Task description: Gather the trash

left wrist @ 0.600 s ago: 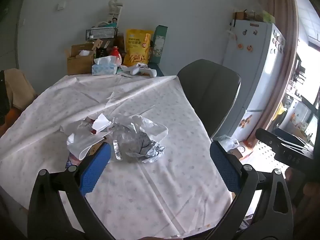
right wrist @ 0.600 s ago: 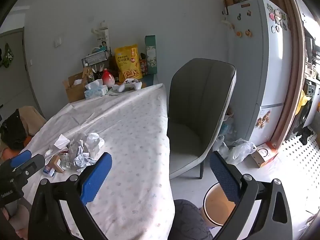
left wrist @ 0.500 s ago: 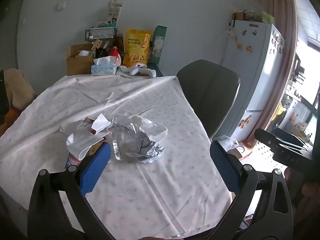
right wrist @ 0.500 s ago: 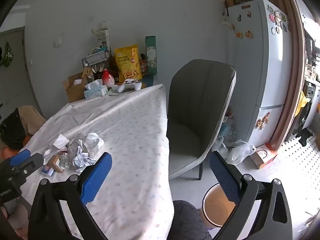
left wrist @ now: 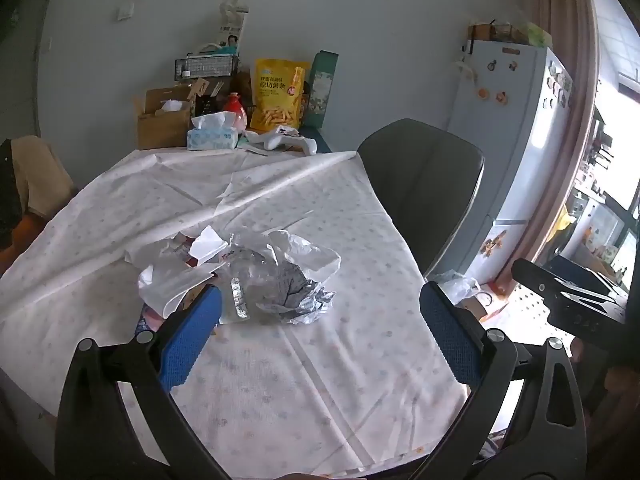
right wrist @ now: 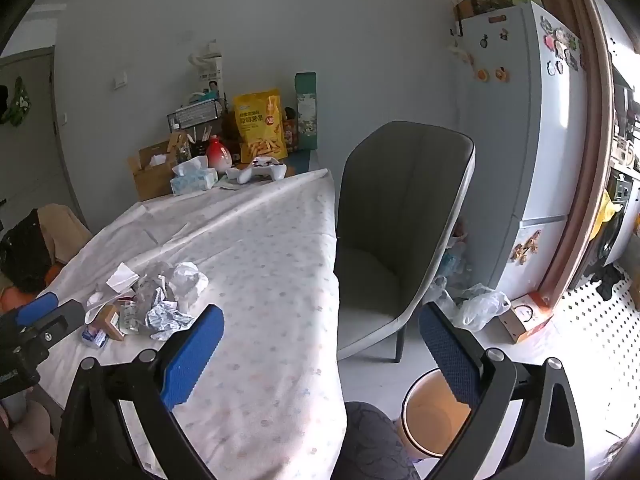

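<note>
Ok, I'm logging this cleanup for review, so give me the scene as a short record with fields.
surface: table with dotted cloth
trash: pile of crumpled wrappers, all on the cloth
bin: pale bucket on the floor beside the table
left gripper: jaws wide open, empty, near the pile
right gripper: jaws wide open, empty
clutter at far end: yellow snack bag, tissue box
chair: grey, at the table's side

It was a lived-in home dining corner. A table under a pale dotted tablecloth filled the frame's centre, a grey upholstered chair stood to its right, a white fridge dotted with magnets rose at upper right, and a yellow snack bag leaned against the far wall.
</note>
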The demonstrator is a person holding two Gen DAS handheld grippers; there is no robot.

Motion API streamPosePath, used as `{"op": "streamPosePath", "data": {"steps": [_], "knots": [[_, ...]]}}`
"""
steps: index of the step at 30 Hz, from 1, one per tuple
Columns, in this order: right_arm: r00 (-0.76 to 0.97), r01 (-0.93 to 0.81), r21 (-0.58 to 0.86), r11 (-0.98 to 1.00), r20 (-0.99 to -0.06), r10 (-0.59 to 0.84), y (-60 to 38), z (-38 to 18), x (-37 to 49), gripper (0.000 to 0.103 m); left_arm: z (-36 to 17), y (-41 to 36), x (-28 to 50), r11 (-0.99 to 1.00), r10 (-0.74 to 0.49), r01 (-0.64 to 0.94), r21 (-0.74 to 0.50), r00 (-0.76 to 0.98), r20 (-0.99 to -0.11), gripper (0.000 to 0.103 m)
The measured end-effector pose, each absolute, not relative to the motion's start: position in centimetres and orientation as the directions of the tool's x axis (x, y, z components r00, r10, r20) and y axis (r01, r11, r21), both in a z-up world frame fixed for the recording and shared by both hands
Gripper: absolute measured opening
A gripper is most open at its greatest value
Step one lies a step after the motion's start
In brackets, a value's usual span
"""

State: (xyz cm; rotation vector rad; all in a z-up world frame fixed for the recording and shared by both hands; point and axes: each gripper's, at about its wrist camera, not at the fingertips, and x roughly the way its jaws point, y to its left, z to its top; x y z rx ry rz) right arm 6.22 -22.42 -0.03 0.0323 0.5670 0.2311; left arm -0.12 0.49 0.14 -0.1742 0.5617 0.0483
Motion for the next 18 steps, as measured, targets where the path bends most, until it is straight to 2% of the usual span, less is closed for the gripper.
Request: {"op": "streamPosePath", "data": {"steps": [18], "knots": [[0.831, -0.194, 0.088, 0.977, -0.514, 0.212, -23.15, 0.11, 6.19, 0.096, 0.14, 0.34, -0.16, 0.985, 0.020, -0.108, -0.135, 0.847, -0.532, 0.098]]}}
